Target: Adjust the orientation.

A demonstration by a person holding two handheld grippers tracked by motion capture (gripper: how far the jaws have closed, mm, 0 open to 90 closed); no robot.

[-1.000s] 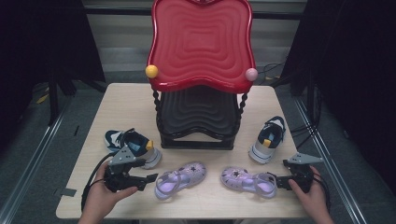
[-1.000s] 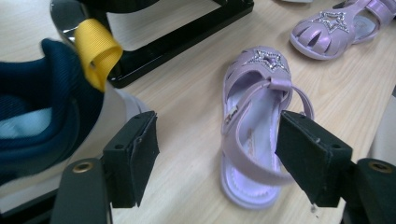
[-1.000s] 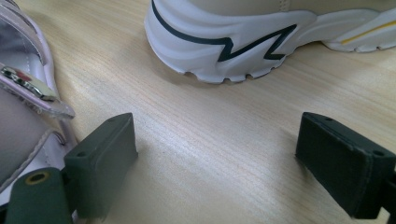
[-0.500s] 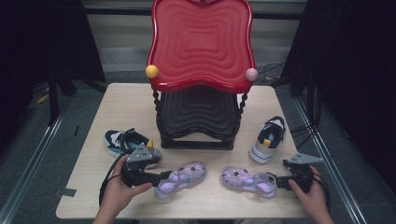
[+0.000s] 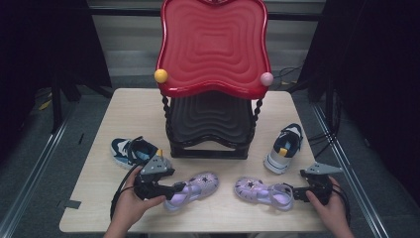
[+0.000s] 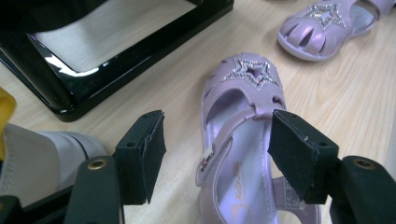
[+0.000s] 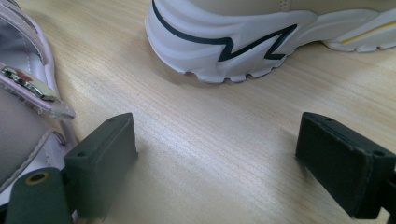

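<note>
Lab setup: black curtains (image 5: 44, 44), lone table (image 5: 124, 109), cables (image 5: 292, 74).

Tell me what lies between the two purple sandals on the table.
Nothing: in the high view the stretch between the left purple sandal and the right purple sandal is bare wooden table, toes facing each other across the gap.

My left purple sandal (image 6: 243, 140) lies flat near the table's front edge, rhinestone star on its toe; its twin (image 5: 262, 192) lies just beside my right tongs.
</note>
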